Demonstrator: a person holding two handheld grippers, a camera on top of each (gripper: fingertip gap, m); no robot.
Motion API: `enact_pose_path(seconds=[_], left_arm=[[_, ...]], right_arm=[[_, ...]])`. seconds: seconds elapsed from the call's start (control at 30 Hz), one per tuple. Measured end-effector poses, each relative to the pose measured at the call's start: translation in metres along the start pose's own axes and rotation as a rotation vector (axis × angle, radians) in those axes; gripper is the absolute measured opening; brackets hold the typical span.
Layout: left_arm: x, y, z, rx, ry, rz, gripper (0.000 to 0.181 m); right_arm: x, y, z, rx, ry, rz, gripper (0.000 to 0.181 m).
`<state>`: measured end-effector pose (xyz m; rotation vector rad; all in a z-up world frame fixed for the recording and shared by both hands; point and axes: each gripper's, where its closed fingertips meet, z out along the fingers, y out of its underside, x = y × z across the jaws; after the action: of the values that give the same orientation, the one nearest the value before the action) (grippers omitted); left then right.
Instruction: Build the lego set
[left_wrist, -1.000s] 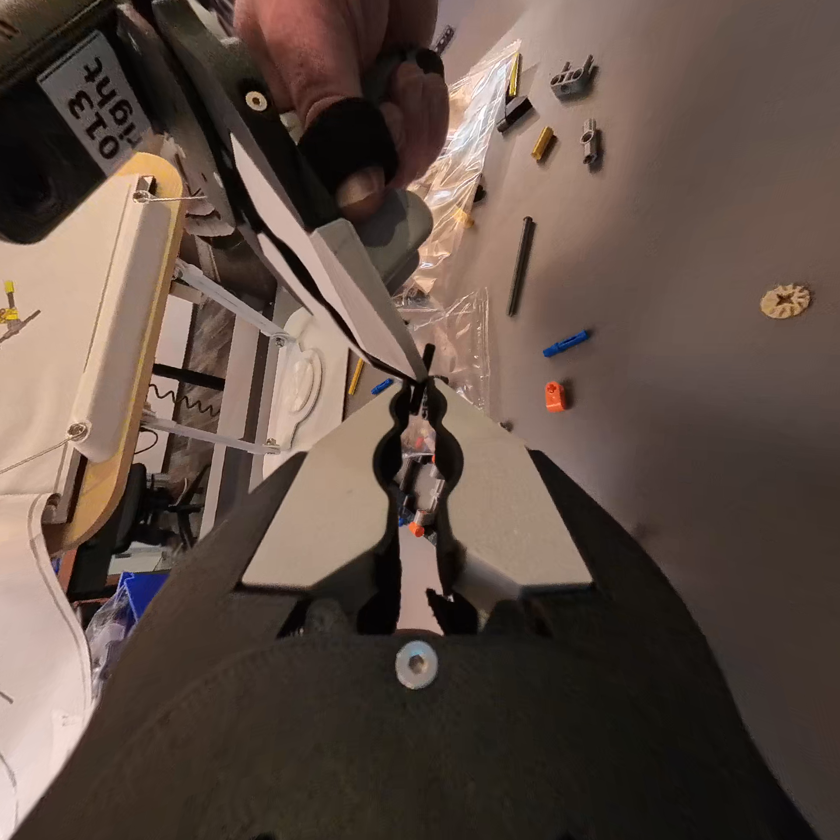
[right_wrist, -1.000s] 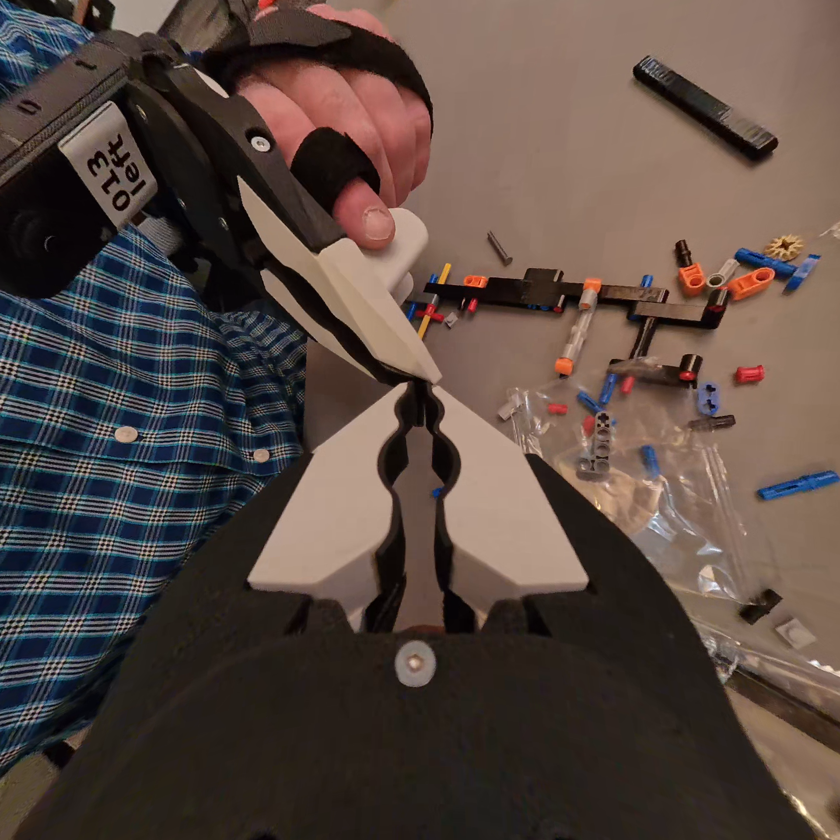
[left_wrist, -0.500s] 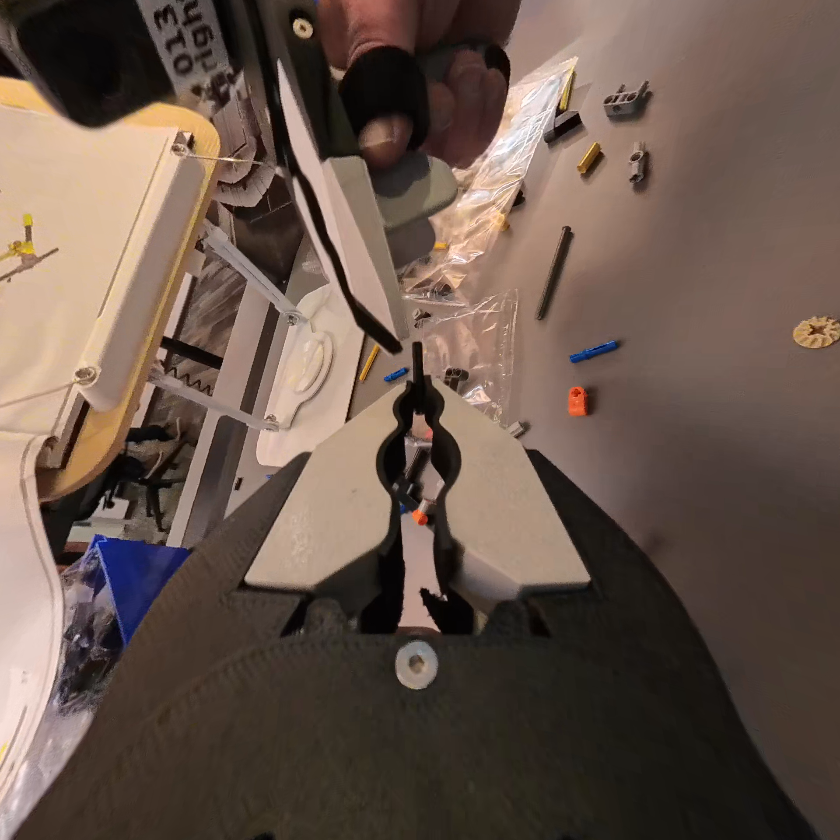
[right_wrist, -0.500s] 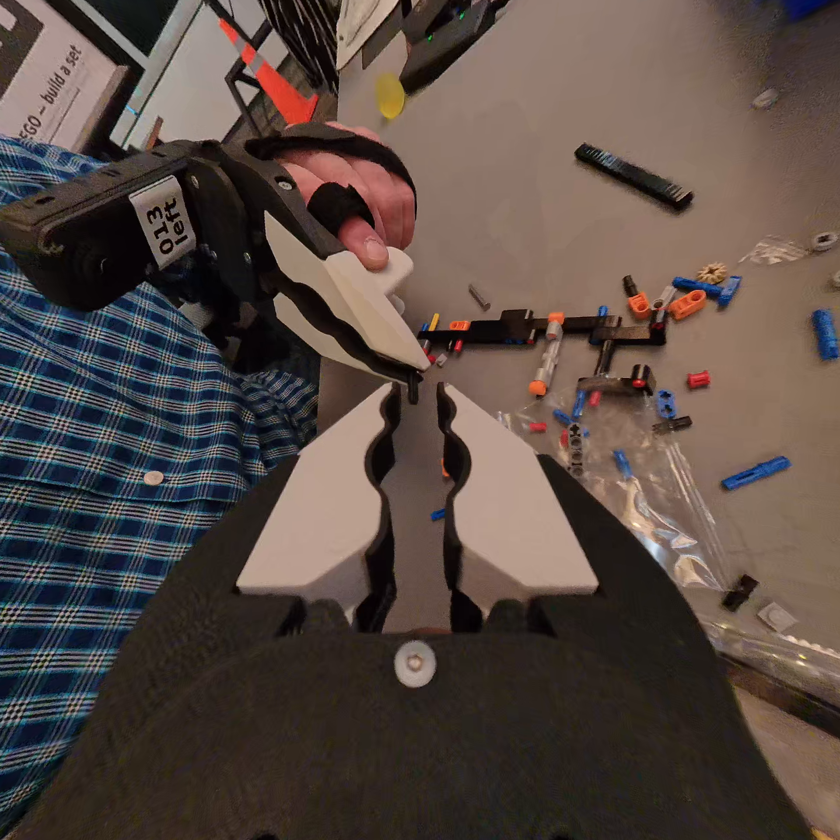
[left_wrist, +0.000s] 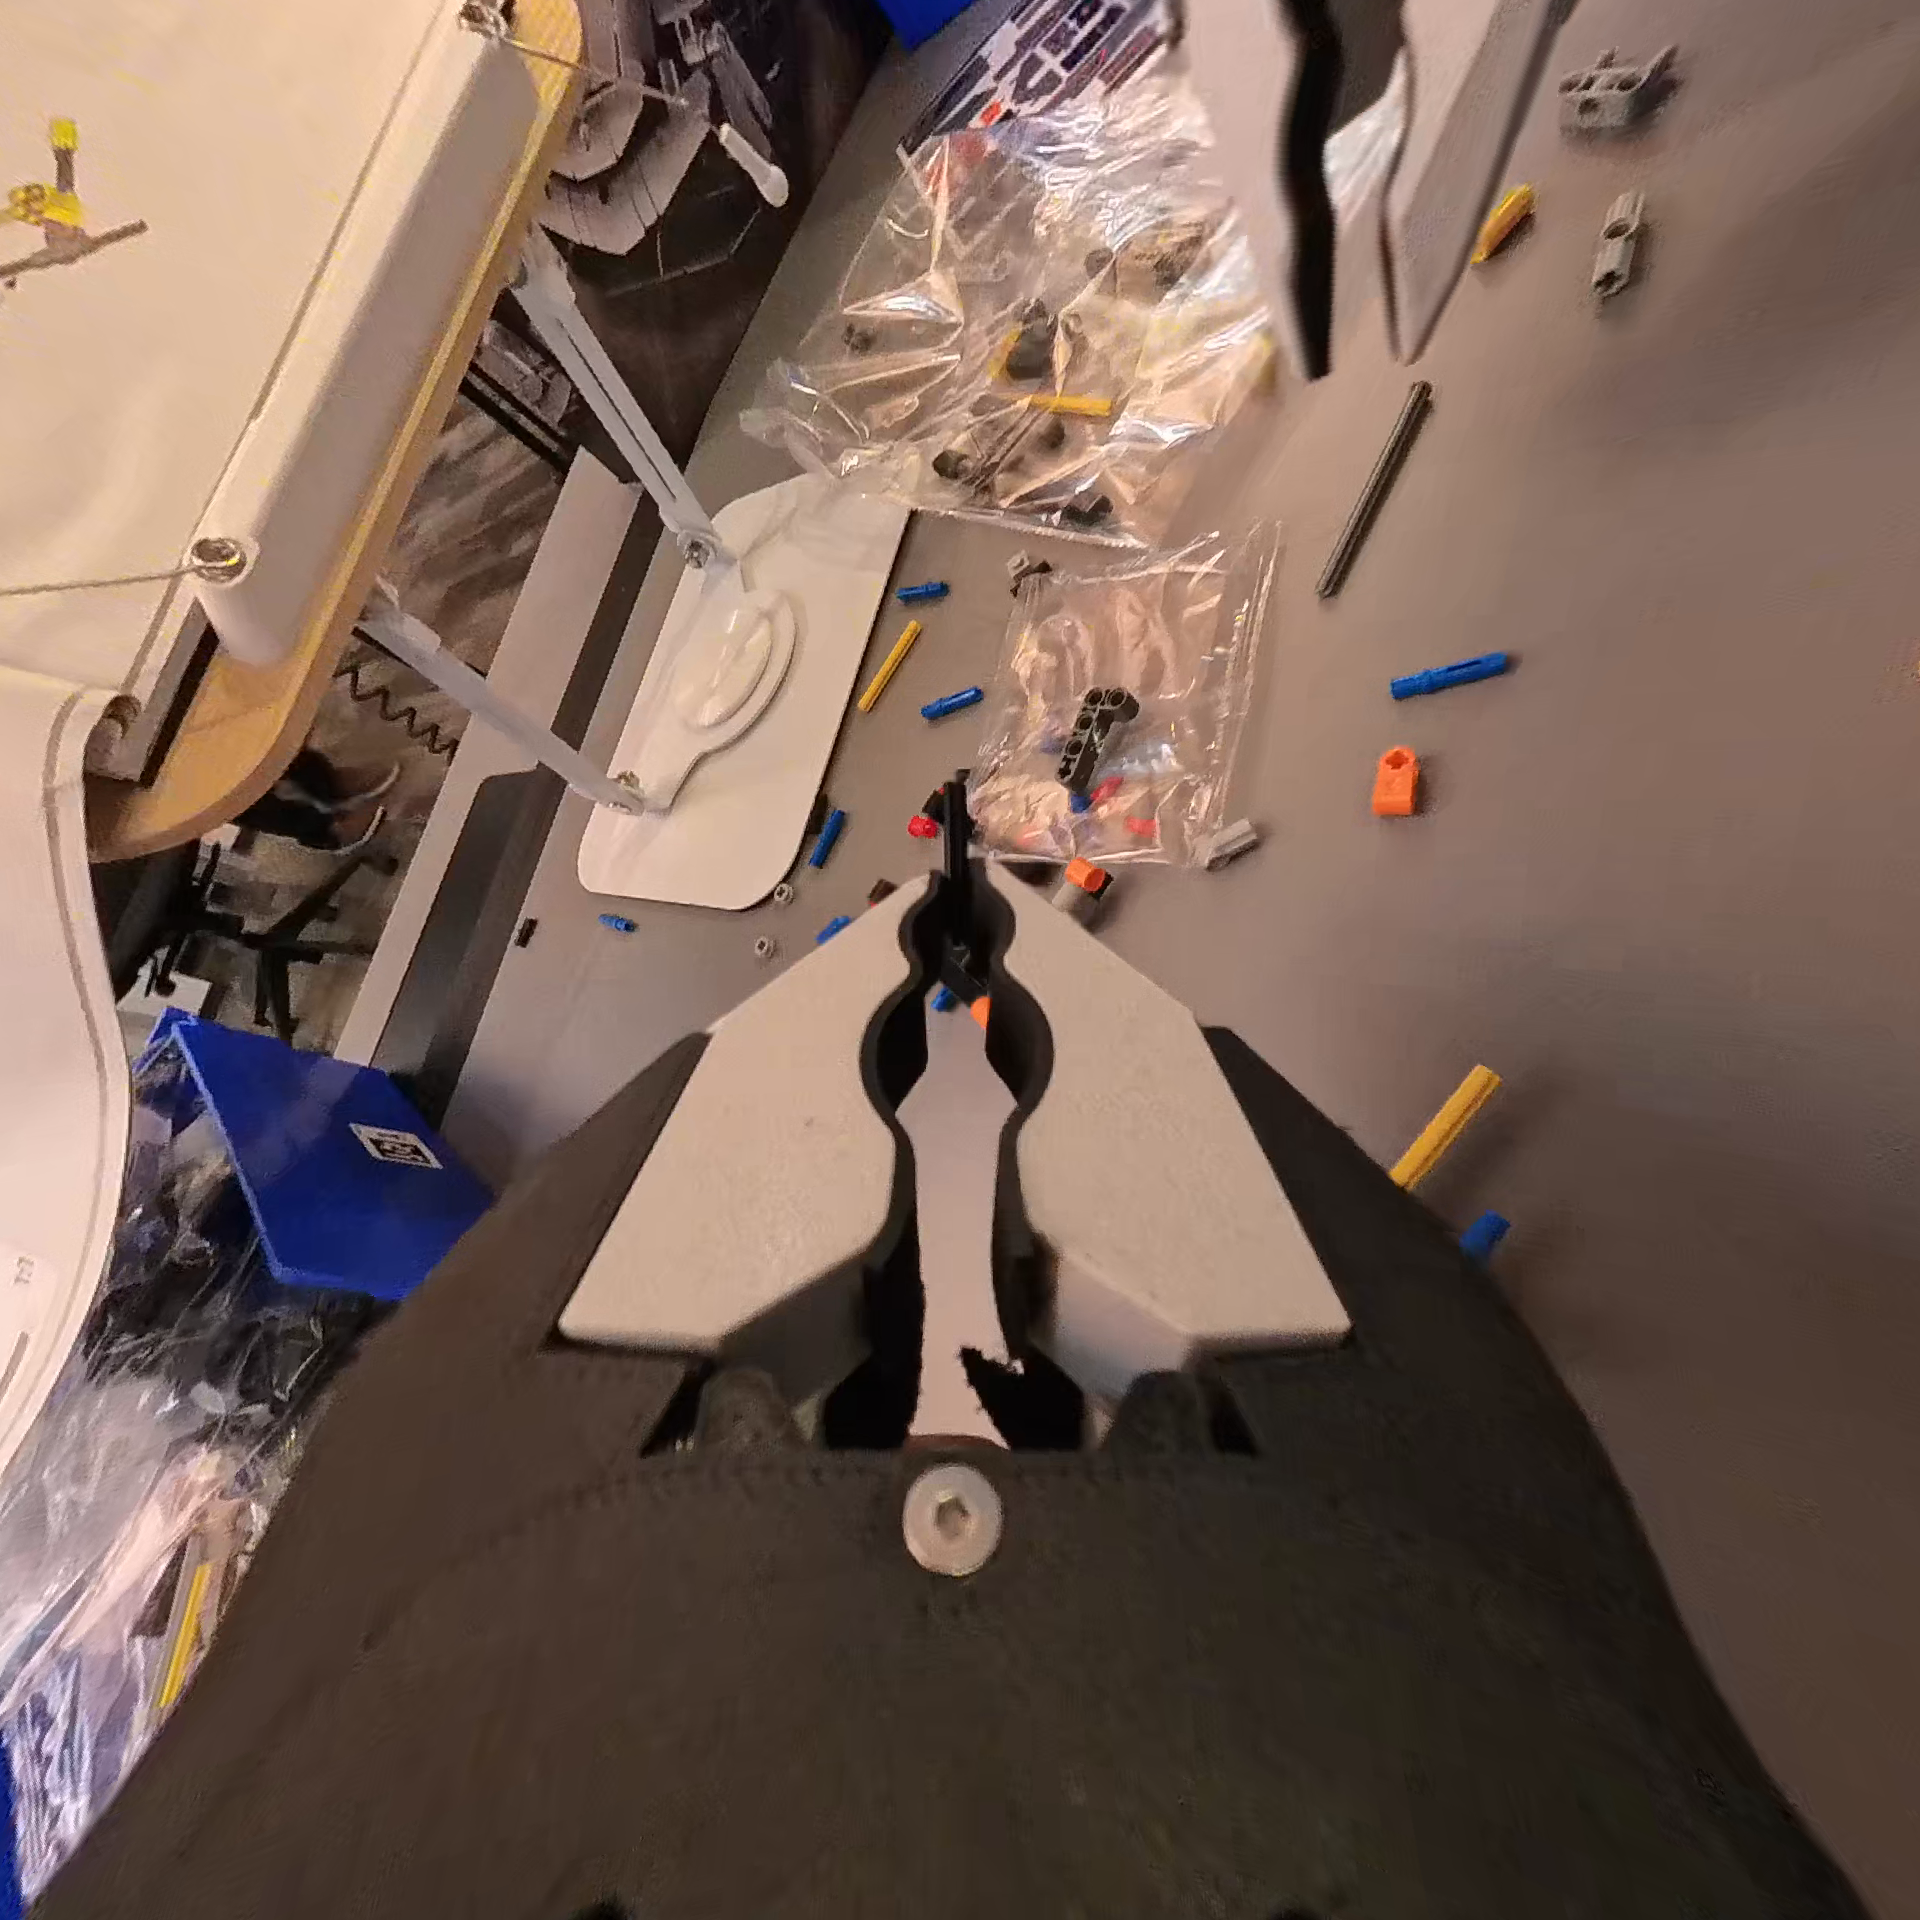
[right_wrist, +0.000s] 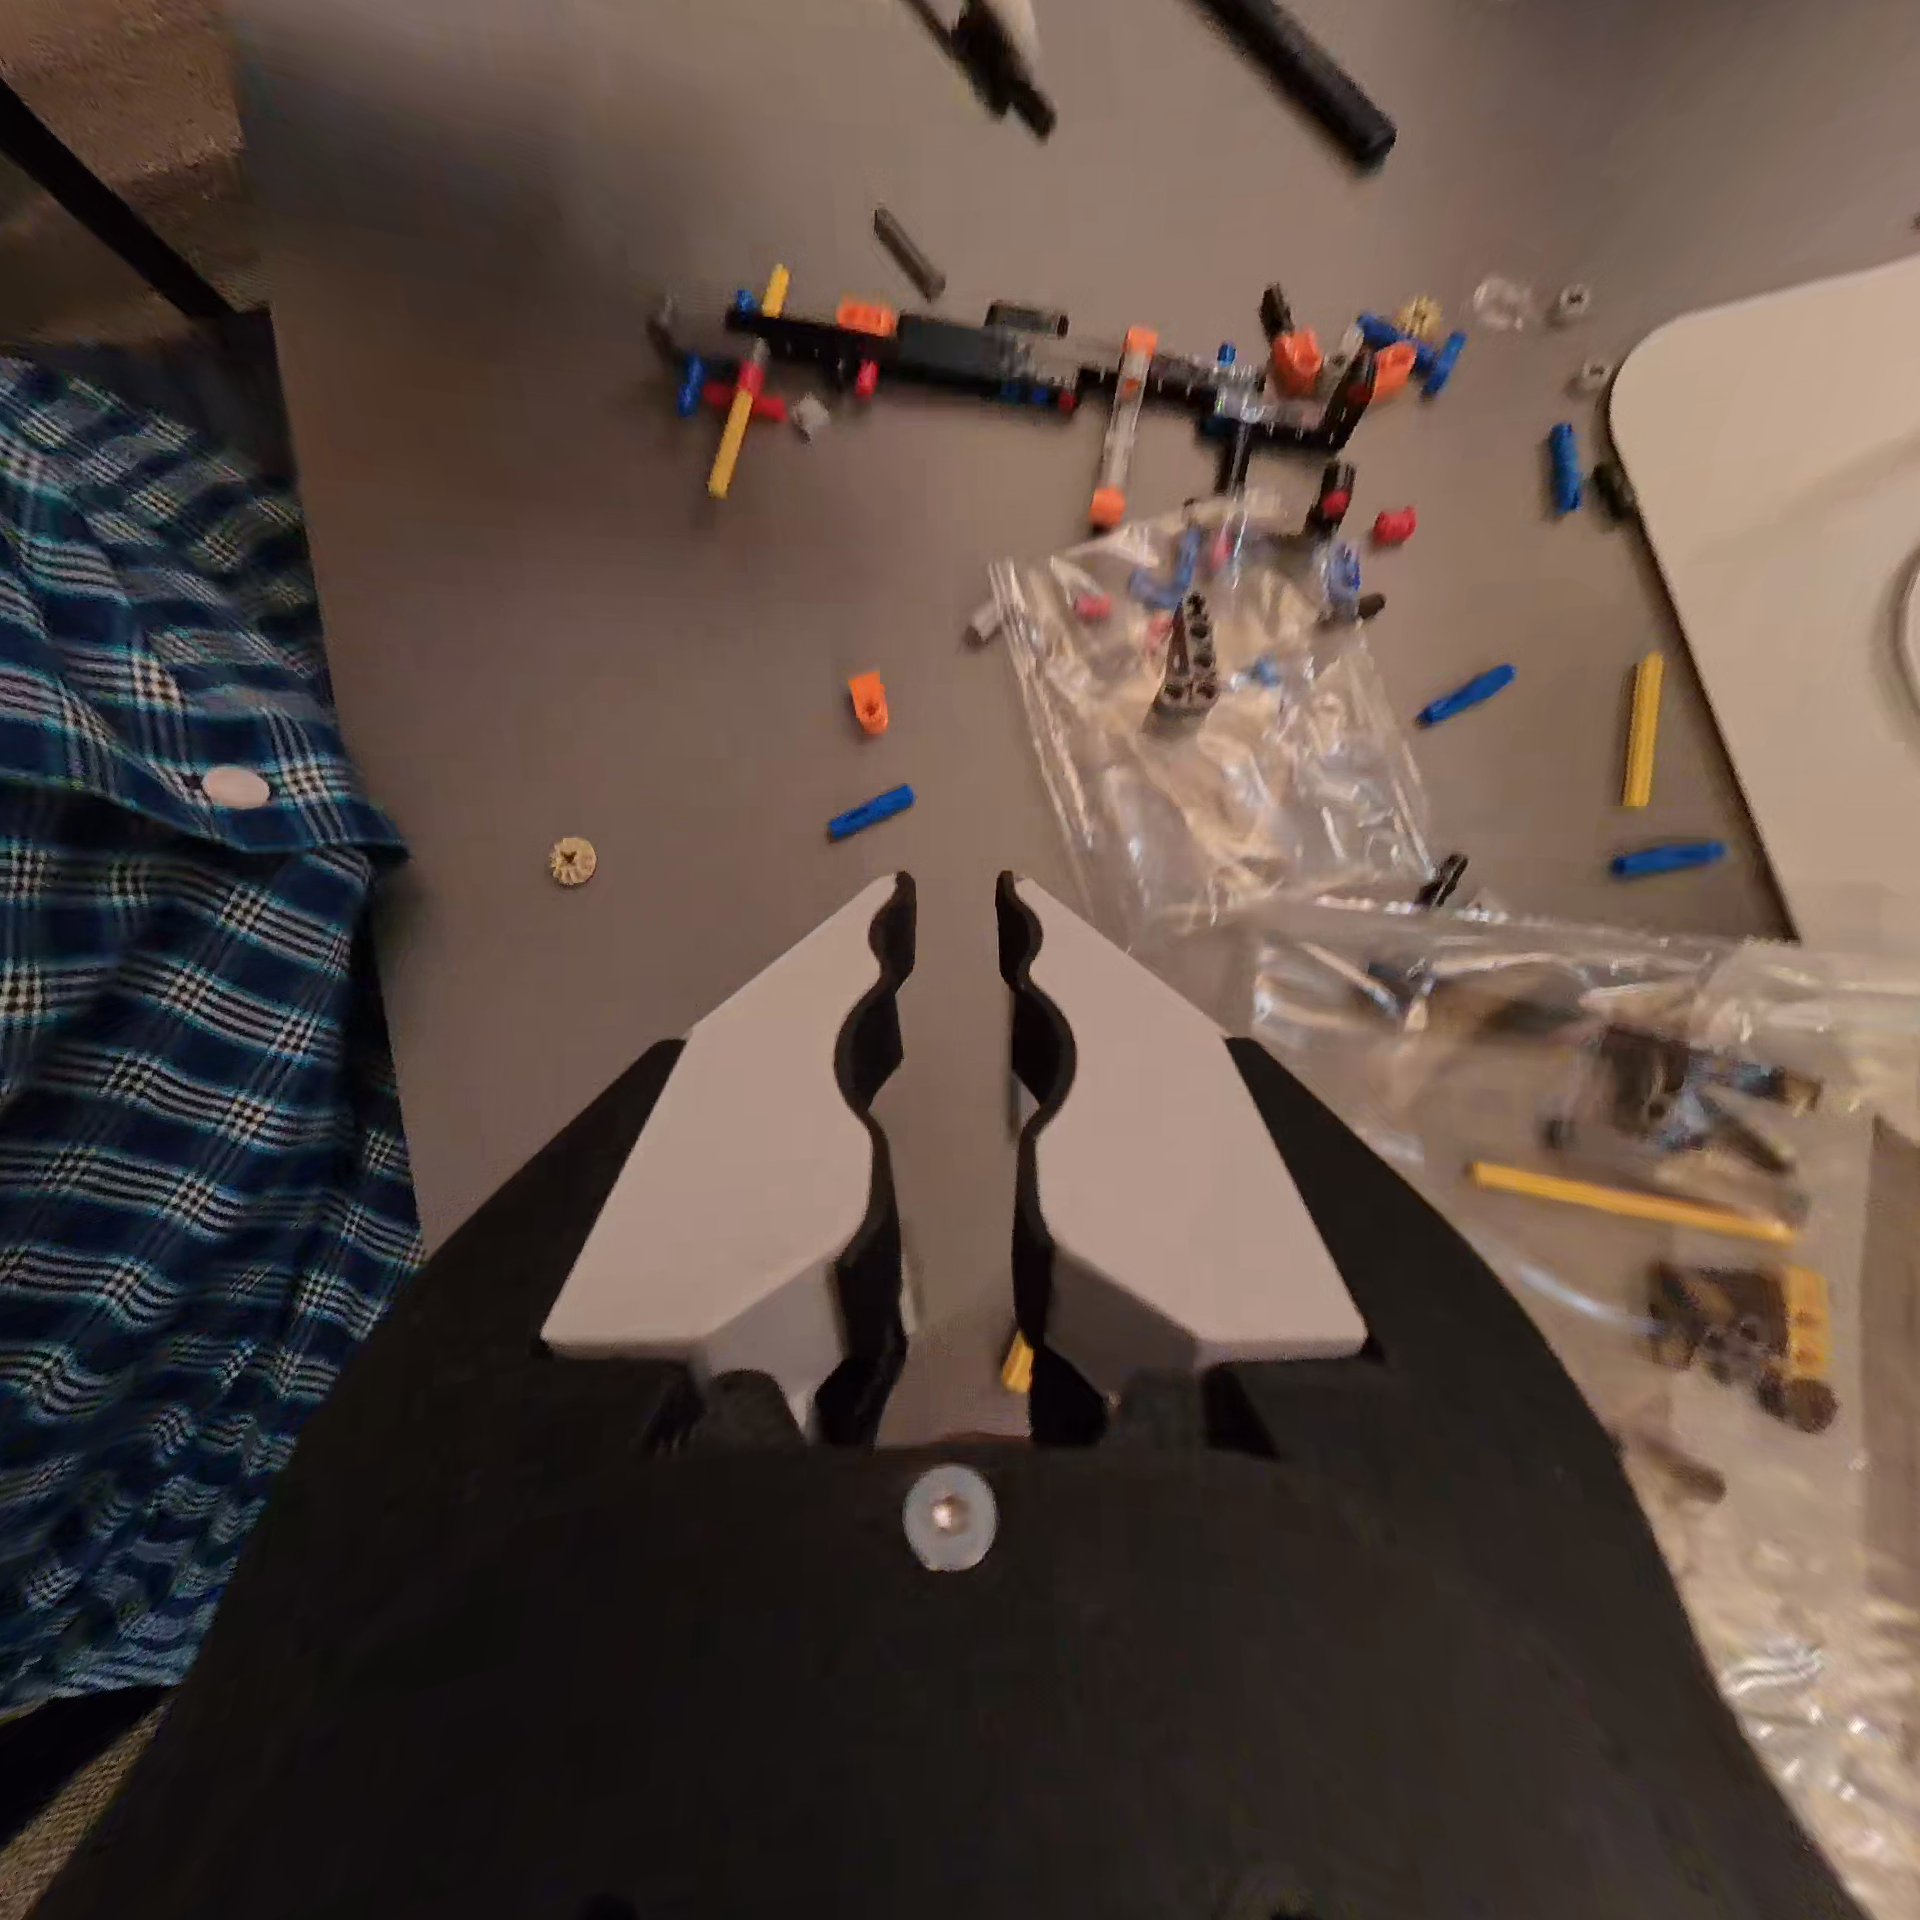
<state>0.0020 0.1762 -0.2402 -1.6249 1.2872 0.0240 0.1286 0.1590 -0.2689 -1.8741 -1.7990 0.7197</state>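
Between the tips of the left gripper (left_wrist: 958, 896) a thin black pin (left_wrist: 954, 831) is being pinched, its length sticking out past the fingertips so the free end can be pushed into a hole; the jaws are standing nearly together on it. Just beyond it an orange-tipped grey axle piece (left_wrist: 1083, 885) is lying on the grey table (left_wrist: 1662, 935), and past that a small clear bag (left_wrist: 1132, 707) is keeping a dark angled beam (left_wrist: 1093, 719) and loose red and blue pins from scattering. Farther still, a larger crumpled bag (left_wrist: 1039, 343) is holding more dark and yellow parts, and a long dark axle (left_wrist: 1374, 488) is lying beside it.

On the other side, the right gripper (right_wrist: 956, 883) is hanging above bare table with its jaws a modest gap apart and nothing between them, likely freed to fetch or steady another part. A blue pin (right_wrist: 871, 812) and an orange connector (right_wrist: 869, 702) are lying just ahead of it, and a tan gear (right_wrist: 571, 860) is sitting off to its left. Beyond these the partly built black assembly (right_wrist: 977, 353) is stretching across the table, laid flat so its holes are facing up within reach. This view is blurred by motion, so its smaller fittings are probably studded pins, though I cannot tell each apart.
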Motion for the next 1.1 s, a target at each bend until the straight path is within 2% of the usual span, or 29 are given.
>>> enact_pose_path(seconds=[0.03, 0.3, 0.53, 0.93, 1.1], left_arm=[[0.0, 0.001, -0.001, -0.006, 0.001, -0.002, 0.001], [0.005, 0.004, -0.005, -0.008, 0.026, -0.033, 0.0], [0.017, -0.009, 0.003, 0.015, 0.064, -0.032, 0.0], [0.026, -0.019, 0.008, 0.022, 0.093, -0.025, 0.001], [0.026, -0.018, 0.007, 0.018, 0.095, -0.028, 0.0]], right_arm=[[-0.002, 0.005, -0.002, -0.004, 0.009, 0.014, 0.014], [-0.004, 0.083, -0.038, -0.105, 0.122, 0.042, 0.013], [-0.013, 0.111, -0.02, -0.207, 0.141, -0.06, 0.012], [-0.015, 0.101, -0.009, -0.146, 0.109, -0.069, 0.005], [-0.01, 0.078, -0.008, -0.093, 0.117, -0.069, 0.005]])
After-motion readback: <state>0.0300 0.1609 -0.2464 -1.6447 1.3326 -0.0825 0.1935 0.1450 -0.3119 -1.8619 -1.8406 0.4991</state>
